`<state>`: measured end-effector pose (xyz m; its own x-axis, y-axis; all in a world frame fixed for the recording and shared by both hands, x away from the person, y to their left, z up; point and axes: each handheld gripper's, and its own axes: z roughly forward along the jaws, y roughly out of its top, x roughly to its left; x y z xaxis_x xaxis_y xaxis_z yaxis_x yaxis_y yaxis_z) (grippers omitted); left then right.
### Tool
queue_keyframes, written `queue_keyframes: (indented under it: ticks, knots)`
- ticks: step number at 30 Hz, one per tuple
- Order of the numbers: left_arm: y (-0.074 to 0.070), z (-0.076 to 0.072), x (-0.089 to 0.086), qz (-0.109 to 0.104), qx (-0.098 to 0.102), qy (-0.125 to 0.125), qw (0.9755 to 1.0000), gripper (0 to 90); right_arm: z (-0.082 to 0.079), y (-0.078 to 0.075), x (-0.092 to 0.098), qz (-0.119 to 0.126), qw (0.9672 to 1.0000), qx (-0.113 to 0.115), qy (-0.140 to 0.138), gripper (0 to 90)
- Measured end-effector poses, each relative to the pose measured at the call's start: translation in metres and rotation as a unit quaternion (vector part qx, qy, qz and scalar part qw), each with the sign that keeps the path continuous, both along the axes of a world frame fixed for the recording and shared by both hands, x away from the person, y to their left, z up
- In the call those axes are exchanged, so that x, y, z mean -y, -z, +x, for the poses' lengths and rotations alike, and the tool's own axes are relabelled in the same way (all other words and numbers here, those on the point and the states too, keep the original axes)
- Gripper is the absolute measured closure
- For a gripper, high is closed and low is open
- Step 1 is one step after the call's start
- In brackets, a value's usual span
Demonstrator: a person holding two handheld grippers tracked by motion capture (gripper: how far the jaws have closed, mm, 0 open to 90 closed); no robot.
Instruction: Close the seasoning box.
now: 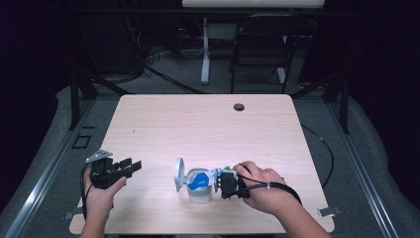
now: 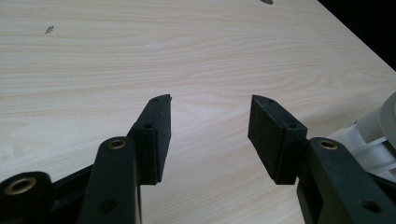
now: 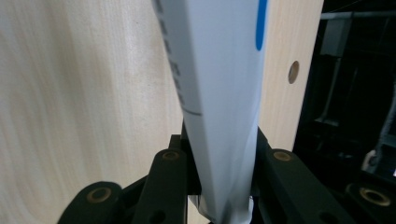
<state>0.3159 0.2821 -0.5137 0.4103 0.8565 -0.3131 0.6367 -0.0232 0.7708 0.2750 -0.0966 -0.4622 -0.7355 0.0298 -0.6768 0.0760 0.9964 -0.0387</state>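
Observation:
A white tub [image 1: 200, 194] stands near the table's front edge, its round lid [image 1: 179, 173] swung open to the left. A white packet with a blue mark [image 1: 198, 181] lies across the tub's mouth. My right gripper [image 1: 216, 179] reaches in from the right and is shut on that packet. In the right gripper view the white packet [image 3: 219, 84] rises pinched between the two black jaws of the right gripper [image 3: 218, 144]. My left gripper [image 1: 132, 166] rests at the front left, well apart from the tub. The left gripper [image 2: 210, 135] is open over bare wood, and the tub [image 2: 373, 135] shows at the right edge.
The light wooden table [image 1: 198, 124] has a cable hole [image 1: 239, 106] near its far edge. Behind the table are a dark chair [image 1: 262, 44] and a white desk leg [image 1: 204, 49]. A black cable [image 1: 327, 148] hangs off the table's right side.

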Motion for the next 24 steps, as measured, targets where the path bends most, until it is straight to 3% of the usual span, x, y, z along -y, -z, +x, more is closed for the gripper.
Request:
queue_keyframes:
  ticks: [7, 13, 19, 20, 24]
  knots:
    - [0.000, -0.001, -0.001, -0.001, 0.003, -0.001, 1.0000, 49.4, -0.001, 0.004, 0.007, 0.036, 0.9993, -0.004, 0.007, 76.7]
    - [0.000, -0.001, -0.001, 0.002, 0.001, 0.000, 1.0000, 49.4, -0.005, 0.009, 0.014, 0.076, 0.9969, -0.011, 0.017, 77.1]
    - [0.000, -0.002, -0.001, 0.004, -0.002, 0.002, 1.0000, 49.4, -0.007, 0.016, 0.024, 0.133, 0.9903, -0.025, 0.034, 77.7]
    - [0.000, -0.002, -0.001, 0.004, 0.001, 0.001, 1.0000, 49.4, -0.007, 0.016, 0.025, 0.132, 0.9901, -0.028, 0.037, 77.7]
    - [0.000, -0.003, 0.004, 0.007, 0.003, 0.004, 1.0000, 49.4, -0.007, 0.021, 0.031, 0.175, 0.9828, -0.036, 0.046, 77.9]
